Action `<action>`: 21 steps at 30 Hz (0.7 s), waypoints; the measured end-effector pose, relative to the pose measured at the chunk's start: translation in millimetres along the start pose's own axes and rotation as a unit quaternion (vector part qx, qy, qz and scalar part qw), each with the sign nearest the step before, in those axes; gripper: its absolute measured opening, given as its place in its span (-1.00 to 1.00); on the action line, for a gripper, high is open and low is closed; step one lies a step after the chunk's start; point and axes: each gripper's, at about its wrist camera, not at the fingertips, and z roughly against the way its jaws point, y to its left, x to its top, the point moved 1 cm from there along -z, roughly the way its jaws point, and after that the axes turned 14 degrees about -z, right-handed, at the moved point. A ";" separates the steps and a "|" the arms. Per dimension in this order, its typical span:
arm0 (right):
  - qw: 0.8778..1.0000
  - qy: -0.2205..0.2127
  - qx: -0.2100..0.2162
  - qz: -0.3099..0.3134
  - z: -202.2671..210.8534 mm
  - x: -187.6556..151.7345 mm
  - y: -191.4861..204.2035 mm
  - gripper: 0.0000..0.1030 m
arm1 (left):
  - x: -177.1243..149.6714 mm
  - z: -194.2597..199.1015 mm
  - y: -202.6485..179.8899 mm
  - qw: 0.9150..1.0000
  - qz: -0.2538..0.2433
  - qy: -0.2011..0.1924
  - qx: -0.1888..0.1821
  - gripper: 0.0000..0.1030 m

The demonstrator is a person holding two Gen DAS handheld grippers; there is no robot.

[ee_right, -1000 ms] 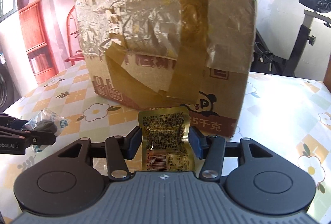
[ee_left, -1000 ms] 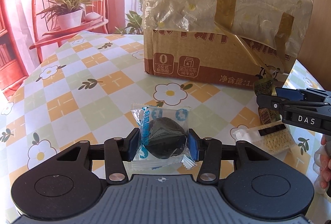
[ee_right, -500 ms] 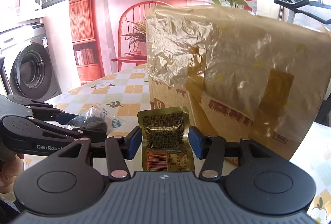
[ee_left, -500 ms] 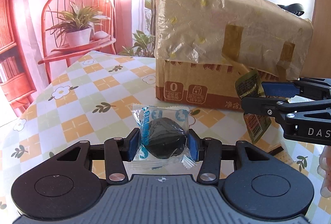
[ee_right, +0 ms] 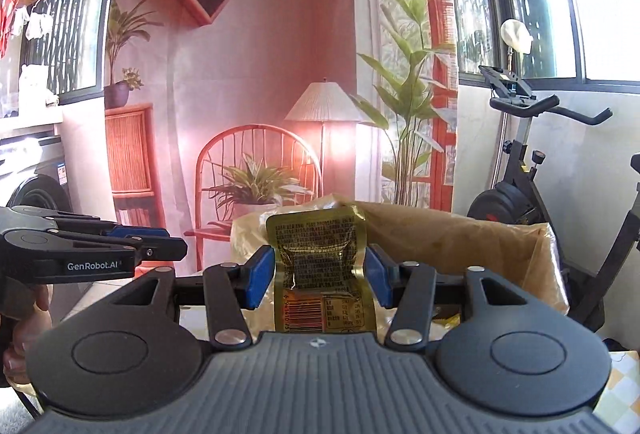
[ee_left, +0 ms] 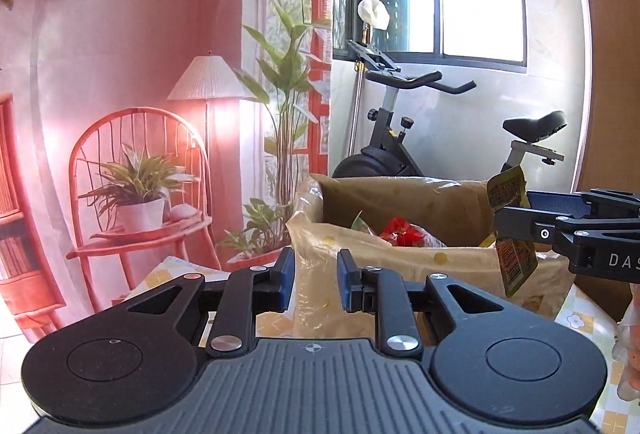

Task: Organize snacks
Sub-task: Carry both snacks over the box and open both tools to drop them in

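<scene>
An open cardboard box (ee_left: 400,234) wrapped in yellowish plastic stands ahead, with a red snack pack (ee_left: 402,232) and other packets inside. My left gripper (ee_left: 314,284) is empty, jaws a little apart, at the box's near left rim. My right gripper (ee_right: 320,276) is shut on a gold foil snack packet (ee_right: 320,266) and holds it upright above the box (ee_right: 460,238). The packet (ee_left: 510,226) and right gripper also show at the right of the left wrist view. The left gripper shows in the right wrist view (ee_right: 172,252).
A flower-patterned tablecloth (ee_left: 584,314) shows beside the box. An exercise bike (ee_left: 400,137) stands behind the box by the window. A red chair with a potted plant (ee_left: 138,189), a floor lamp (ee_left: 208,77) and a tall plant are at the back left.
Both grippers rose from table level to the box's open top. The clear packet with the dark round snack has left my left gripper. The right gripper still holds the gold packet.
</scene>
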 end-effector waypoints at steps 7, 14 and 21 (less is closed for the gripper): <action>0.999 -0.018 -0.027 -0.016 9.9 11.8 -24.0 0.02 | -30.5 -14.9 18.2 0.996 0.053 0.046 -0.057 0.30; 0.998 -0.019 -0.036 -0.039 12.1 -2.9 -28.9 0.02 | -114.7 -51.9 -2.4 0.973 0.076 0.169 -0.139 0.31; 0.999 -0.012 -0.041 -0.034 16.9 -7.3 -26.7 0.02 | -165.1 -68.5 -36.5 0.955 -0.065 0.195 -0.213 0.33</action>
